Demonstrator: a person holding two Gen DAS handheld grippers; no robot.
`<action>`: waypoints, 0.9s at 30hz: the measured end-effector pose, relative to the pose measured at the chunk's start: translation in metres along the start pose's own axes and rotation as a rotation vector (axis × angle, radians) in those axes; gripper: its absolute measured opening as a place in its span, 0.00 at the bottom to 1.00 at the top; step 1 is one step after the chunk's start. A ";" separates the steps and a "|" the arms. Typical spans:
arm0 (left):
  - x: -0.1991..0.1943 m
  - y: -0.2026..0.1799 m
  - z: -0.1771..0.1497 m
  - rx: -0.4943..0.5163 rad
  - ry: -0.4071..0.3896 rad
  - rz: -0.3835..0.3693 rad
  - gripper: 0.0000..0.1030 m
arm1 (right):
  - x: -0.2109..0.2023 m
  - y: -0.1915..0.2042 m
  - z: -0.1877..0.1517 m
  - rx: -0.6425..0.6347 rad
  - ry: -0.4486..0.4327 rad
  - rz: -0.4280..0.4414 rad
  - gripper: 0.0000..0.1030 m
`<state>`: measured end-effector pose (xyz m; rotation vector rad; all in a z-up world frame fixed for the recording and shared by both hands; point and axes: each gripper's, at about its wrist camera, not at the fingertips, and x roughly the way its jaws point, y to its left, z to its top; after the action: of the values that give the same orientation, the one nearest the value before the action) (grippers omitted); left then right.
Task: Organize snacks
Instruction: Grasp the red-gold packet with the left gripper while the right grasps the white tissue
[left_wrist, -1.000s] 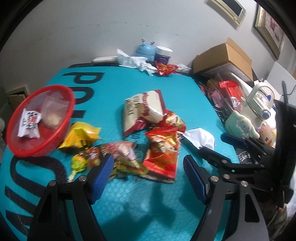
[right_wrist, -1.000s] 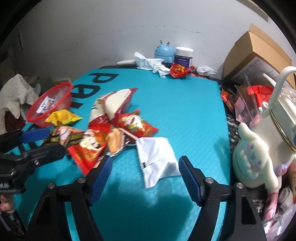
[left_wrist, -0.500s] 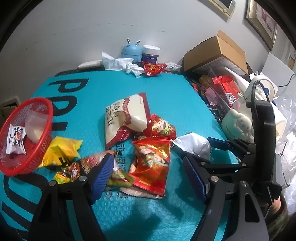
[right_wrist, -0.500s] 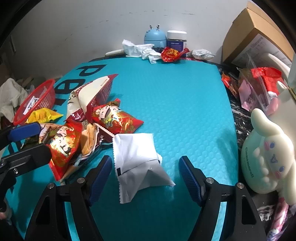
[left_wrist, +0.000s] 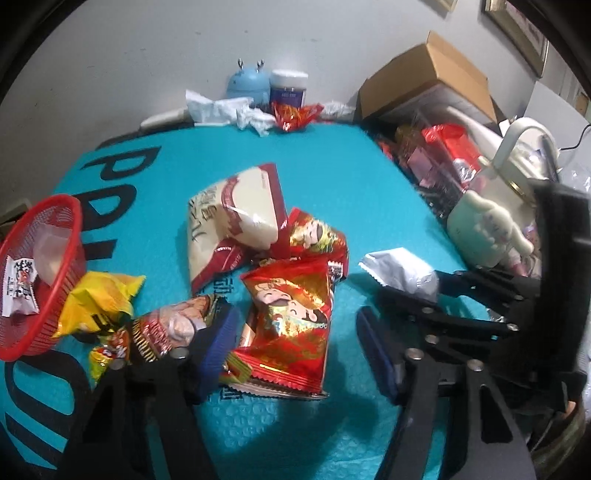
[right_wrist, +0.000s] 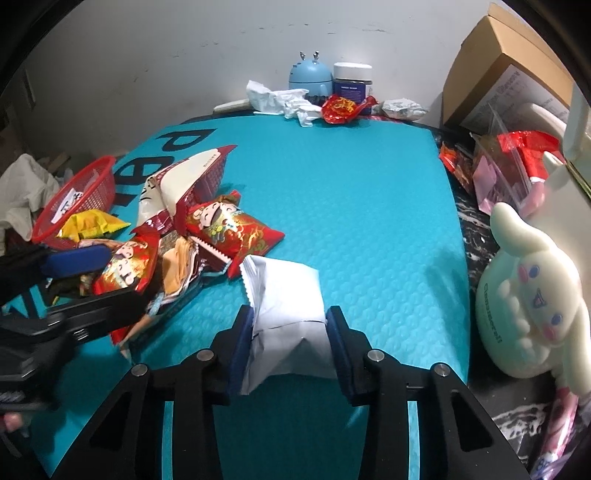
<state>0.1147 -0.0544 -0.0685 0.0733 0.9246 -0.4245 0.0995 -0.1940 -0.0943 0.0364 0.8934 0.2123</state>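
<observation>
Red plastic mesh forms the small round basket (left_wrist: 37, 280) at the left edge of the teal bubble-textured mat (right_wrist: 351, 206), and inside it lie a white sachet with red print (left_wrist: 18, 291) and a pale translucent packet (left_wrist: 51, 251). Just beside the basket's near rim sits a crumpled yellow snack bag (left_wrist: 99, 302), and to its right a loose heap of packets: a large cream-and-maroon bag (left_wrist: 236, 221) on the far side, two red-and-gold foil packets with cartoon faces (left_wrist: 291, 314) overlapping nearer. At the far edge stand a pale blue round gadget (right_wrist: 310, 77), a dark jar with a white lid (right_wrist: 352, 81), crumpled white tissue (right_wrist: 284, 101) and a red wrapper (right_wrist: 341, 107); a cream plush-shaped bottle (right_wrist: 524, 295) and a brown cardboard box (right_wrist: 506, 62) crowd the right side. The right gripper (right_wrist: 290, 326) has just been closing, and its blue pads now press both sides of the plain white foil packet (right_wrist: 284, 295), which lies on the mat right of the heap. The left gripper (left_wrist: 295, 347) has also been narrowing yet stands parted, one finger (left_wrist: 218, 339) resting against a dark printed packet (left_wrist: 166, 328), the nearer red packet between the fingers but not pinched.
</observation>
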 end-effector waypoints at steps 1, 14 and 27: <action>0.003 -0.001 0.000 0.005 0.003 0.011 0.53 | -0.001 0.000 -0.001 0.000 -0.001 0.001 0.38; -0.001 0.003 -0.005 -0.019 0.006 0.016 0.35 | -0.014 0.000 -0.011 0.021 -0.012 0.011 0.38; -0.031 0.000 -0.029 -0.060 0.005 -0.026 0.33 | -0.043 0.017 -0.026 0.012 -0.043 0.031 0.38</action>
<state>0.0767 -0.0378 -0.0614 0.0079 0.9433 -0.4208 0.0502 -0.1878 -0.0757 0.0653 0.8519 0.2342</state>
